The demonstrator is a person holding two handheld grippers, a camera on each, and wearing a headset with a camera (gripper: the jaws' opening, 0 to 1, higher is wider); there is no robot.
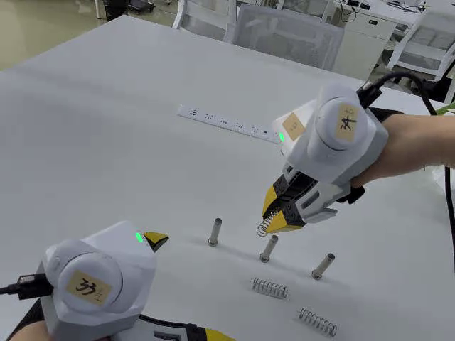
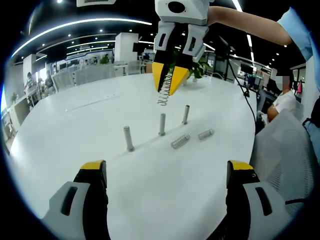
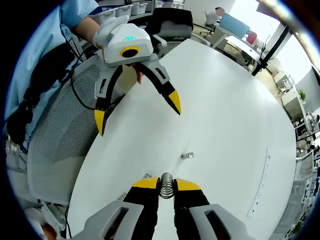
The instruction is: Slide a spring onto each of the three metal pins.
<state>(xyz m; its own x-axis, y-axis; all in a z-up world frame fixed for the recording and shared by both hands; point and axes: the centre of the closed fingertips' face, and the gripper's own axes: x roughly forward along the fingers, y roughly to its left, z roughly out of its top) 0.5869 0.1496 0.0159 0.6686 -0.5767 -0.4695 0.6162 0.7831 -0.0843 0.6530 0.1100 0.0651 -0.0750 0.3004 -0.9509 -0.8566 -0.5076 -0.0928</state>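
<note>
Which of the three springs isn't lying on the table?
The spring pinched by the right gripper, held in the air near the middle pin. The other two springs lie flat on the table.

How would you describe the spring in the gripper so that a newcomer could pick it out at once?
On the white table, three metal pins stand in a row, with two springs lying flat in front of them. The spring hangs from the yellow tips of the right gripper, close above the middle pin. Unlike the other two, it is off the table and clamped.
</note>
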